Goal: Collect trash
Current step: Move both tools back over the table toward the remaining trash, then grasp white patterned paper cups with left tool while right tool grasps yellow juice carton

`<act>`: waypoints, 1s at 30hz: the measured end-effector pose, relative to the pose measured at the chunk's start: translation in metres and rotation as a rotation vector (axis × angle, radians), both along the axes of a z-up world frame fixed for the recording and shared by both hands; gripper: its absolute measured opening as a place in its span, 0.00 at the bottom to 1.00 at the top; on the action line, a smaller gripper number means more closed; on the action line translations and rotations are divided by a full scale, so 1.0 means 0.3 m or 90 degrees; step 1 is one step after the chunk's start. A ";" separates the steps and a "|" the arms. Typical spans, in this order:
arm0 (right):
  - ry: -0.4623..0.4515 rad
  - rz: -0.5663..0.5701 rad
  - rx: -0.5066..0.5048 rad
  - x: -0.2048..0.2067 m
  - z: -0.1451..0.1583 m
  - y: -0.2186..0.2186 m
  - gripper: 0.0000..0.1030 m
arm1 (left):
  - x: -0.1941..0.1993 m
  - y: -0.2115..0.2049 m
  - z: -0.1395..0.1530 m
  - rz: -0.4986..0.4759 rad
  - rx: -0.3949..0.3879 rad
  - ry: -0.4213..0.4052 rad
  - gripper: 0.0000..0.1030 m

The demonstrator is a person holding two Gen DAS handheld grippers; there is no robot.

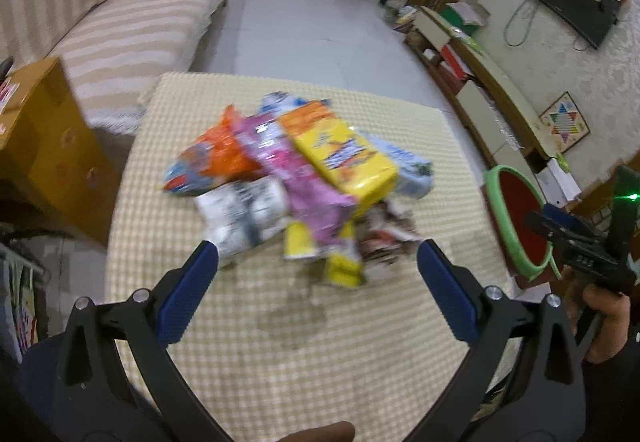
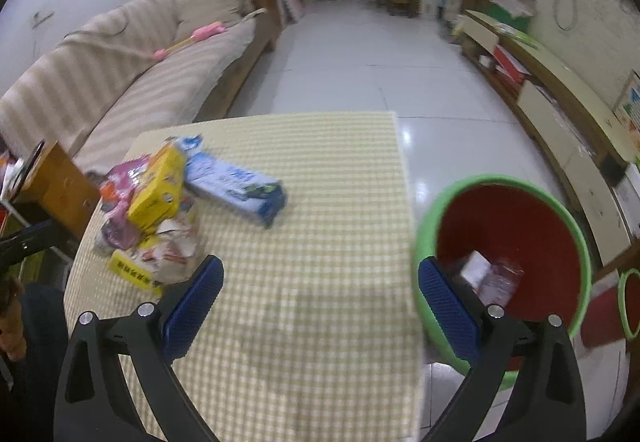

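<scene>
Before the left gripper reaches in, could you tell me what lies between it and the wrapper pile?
Only bare checked tablecloth lies between the left gripper and the wrapper pile, seen in the left wrist view.

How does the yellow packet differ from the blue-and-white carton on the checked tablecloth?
The yellow packet leans on top of the wrapper heap; the blue-and-white carton lies flat on the cloth beside it. The packet is bright yellow plastic; the carton is a long, pale box. Both are trash not yet in the red bin.
</scene>
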State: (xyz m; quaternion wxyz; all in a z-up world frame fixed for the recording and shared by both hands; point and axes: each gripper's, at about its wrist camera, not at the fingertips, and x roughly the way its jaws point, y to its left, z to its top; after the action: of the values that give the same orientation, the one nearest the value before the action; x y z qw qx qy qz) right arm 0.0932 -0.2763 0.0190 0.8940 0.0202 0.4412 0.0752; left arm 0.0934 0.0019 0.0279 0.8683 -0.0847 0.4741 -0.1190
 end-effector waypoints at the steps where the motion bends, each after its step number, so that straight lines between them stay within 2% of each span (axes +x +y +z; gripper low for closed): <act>1: 0.001 0.006 0.001 0.002 0.000 0.010 0.92 | 0.000 0.019 -0.009 0.004 0.002 0.003 0.95; 8: 0.008 0.049 0.005 0.045 -0.022 0.144 0.92 | 0.020 0.119 -0.100 0.034 -0.007 0.039 0.95; 12: 0.017 0.062 0.009 0.067 -0.038 0.193 0.92 | 0.040 0.141 -0.153 0.034 0.007 0.053 0.95; 15: 0.026 0.071 0.017 0.099 -0.053 0.242 0.92 | 0.059 0.131 -0.185 0.011 0.049 0.052 0.95; 21: 0.046 0.099 0.017 0.165 -0.082 0.355 0.92 | 0.099 0.073 -0.207 -0.047 0.155 0.008 0.94; 25: 0.053 0.114 0.013 0.207 -0.097 0.415 0.91 | 0.122 0.043 -0.225 -0.079 0.176 0.002 0.89; 27: 0.054 0.117 0.016 0.232 -0.101 0.441 0.91 | 0.131 0.027 -0.239 -0.099 0.190 0.000 0.83; 30: 0.052 0.122 0.023 0.272 -0.096 0.474 0.91 | 0.136 0.014 -0.250 -0.112 0.194 -0.004 0.80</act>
State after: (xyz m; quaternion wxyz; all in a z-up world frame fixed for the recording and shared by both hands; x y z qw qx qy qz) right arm 0.1747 -0.1342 -0.0099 0.8637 -0.0031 0.4756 0.1671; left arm 0.1344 0.0062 -0.0471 0.8587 0.0899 0.4897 -0.1213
